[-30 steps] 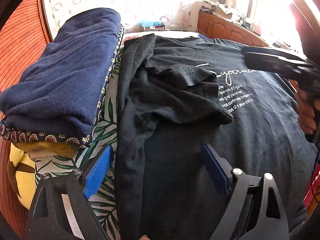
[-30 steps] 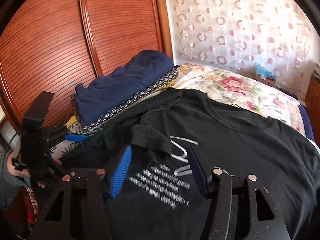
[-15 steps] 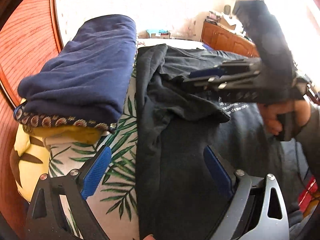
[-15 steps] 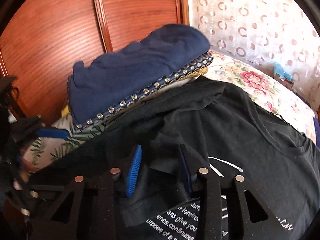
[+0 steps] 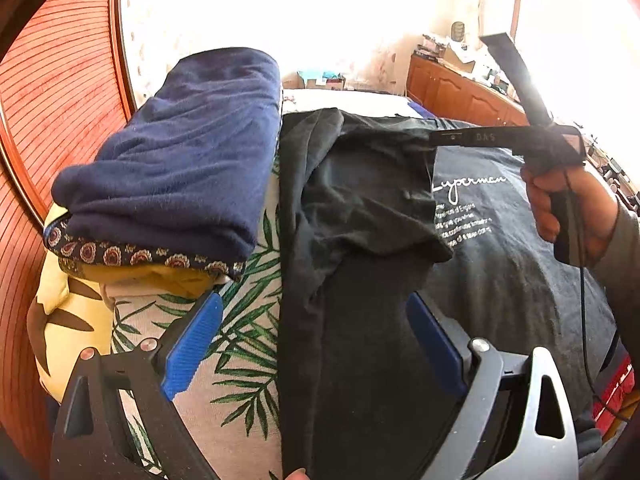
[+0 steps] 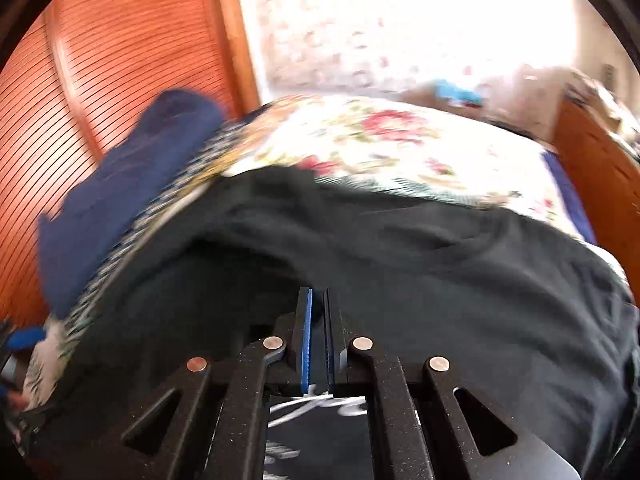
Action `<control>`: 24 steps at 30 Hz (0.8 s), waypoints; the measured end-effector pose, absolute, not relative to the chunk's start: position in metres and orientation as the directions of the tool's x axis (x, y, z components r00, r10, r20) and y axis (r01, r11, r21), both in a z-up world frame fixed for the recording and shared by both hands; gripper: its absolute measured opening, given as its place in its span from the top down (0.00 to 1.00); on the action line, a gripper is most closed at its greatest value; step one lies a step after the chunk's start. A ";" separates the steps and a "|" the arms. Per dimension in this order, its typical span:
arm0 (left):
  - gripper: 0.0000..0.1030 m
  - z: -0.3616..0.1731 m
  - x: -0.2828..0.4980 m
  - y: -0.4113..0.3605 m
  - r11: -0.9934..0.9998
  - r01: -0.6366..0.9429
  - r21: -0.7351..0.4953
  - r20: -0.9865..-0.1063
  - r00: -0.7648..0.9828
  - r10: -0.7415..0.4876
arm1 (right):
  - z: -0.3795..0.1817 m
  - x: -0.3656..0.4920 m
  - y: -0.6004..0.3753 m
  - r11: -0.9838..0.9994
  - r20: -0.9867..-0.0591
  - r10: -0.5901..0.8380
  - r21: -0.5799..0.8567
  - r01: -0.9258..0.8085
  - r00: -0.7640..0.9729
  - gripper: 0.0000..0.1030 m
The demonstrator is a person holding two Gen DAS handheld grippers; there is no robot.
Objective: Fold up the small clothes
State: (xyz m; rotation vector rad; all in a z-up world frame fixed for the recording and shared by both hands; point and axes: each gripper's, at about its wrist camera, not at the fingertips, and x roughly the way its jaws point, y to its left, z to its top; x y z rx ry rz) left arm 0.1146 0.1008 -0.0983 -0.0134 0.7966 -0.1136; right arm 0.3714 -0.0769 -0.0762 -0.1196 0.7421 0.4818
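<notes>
A black T-shirt [image 5: 372, 208] with white lettering lies spread on the bed, its left sleeve folded inward over the chest. My left gripper [image 5: 312, 308] hovers open above the shirt's left side, with nothing between its blue pads [image 5: 192, 344]. In the left wrist view my right gripper [image 5: 434, 137] reaches in from the right, held by a person's hand [image 5: 568, 208]. Its tip pinches the far edge of the folded sleeve. The right wrist view is blurred; there the right gripper [image 6: 317, 292] is shut on the black T-shirt [image 6: 440, 264], pads nearly touching.
A folded navy blanket [image 5: 180, 160] sits on a patterned pile at the left, over a yellow cushion [image 5: 68, 320] and a leaf-print sheet [image 5: 240, 340]. A slatted wooden wardrobe [image 5: 48, 80] stands behind. A floral bedspread [image 6: 380, 136] stretches beyond the shirt. A wooden dresser [image 5: 460, 92] stands at the far right.
My right gripper swept in from the right over the shirt, and its jaws went from wide open to shut on the sleeve's far edge. The left gripper stayed open and pulled back slightly.
</notes>
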 end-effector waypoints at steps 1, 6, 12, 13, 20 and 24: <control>0.09 -0.097 0.116 0.100 0.994 0.096 -0.058 -0.710 0.696 -0.109 | -0.078 0.376 -0.082 0.893 -0.674 0.363 0.055 -0.446 0.643 0.90; 0.09 -0.094 0.121 0.092 0.994 0.098 -0.056 -0.704 0.702 -0.109 | -0.081 0.378 -0.108 0.869 -0.653 0.412 0.070 -0.490 0.636 0.73; 0.09 -0.094 0.129 0.072 0.992 0.117 -0.054 -0.695 0.708 -0.122 | -0.078 0.365 -0.151 0.862 -0.642 0.437 0.100 -0.496 0.630 0.46; 0.09 -0.094 0.132 0.066 0.991 0.123 -0.052 -0.697 0.706 -0.124 | -0.077 0.356 -0.164 0.870 -0.642 0.424 0.092 -0.485 0.639 0.46; 0.09 -0.104 0.151 0.033 0.985 0.174 -0.024 -0.725 0.675 -0.137 | -0.081 0.344 -0.257 0.937 -0.661 0.259 -0.007 -0.350 0.704 0.46; 0.09 -0.111 0.159 0.019 0.982 0.190 -0.014 -0.746 0.651 -0.137 | -0.082 0.344 -0.315 0.970 -0.663 0.184 0.003 -0.243 0.725 0.46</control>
